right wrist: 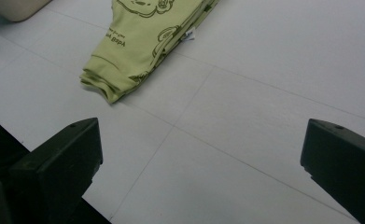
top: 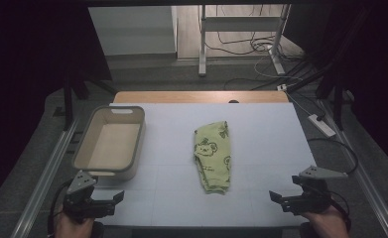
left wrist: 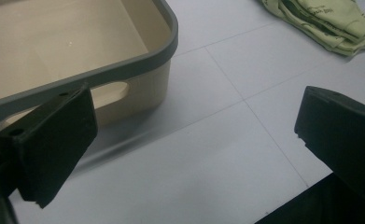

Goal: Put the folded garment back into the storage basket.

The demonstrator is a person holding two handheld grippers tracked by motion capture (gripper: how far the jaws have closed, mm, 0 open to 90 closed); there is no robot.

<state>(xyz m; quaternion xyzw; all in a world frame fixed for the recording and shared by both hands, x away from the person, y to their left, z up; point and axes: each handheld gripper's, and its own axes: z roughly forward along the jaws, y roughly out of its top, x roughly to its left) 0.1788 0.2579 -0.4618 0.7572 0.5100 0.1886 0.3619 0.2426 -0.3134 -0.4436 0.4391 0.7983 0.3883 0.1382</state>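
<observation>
At the near edge of the white tabletop (top: 261, 148), a person's two hands each hold a black claw. The left claw (top: 107, 198) sits at the near left corner, jaws spread wide with nothing between them. In the left gripper view, its jaws stand far apart over bare tabletop (left wrist: 208, 154), touching nothing. The right claw (top: 281, 198) sits at the near right corner, also gaping wide and empty. In the right gripper view its jaws frame bare white surface (right wrist: 245, 154), holding nothing.

Just beyond the left claw stands a beige plastic bin (top: 85, 151) with a grey rim and a handle slot in its near wall. It is empty. In the left gripper view the bin (left wrist: 138, 88) appears very close, its corner just past the left jaw.

Between the two claws and farther in, near the tabletop's centre, lies a folded light green garment (top: 212, 156) printed with cartoon bears. It lies flat, lengthwise away from the person, well apart from both claws and to the right of the bin. In the right gripper view, the garment's (right wrist: 143, 42) folded end points toward the claw, with open tabletop between them.

Beyond the far tabletop edge are a dark floor, cables and a metal stand (top: 241, 34).
</observation>
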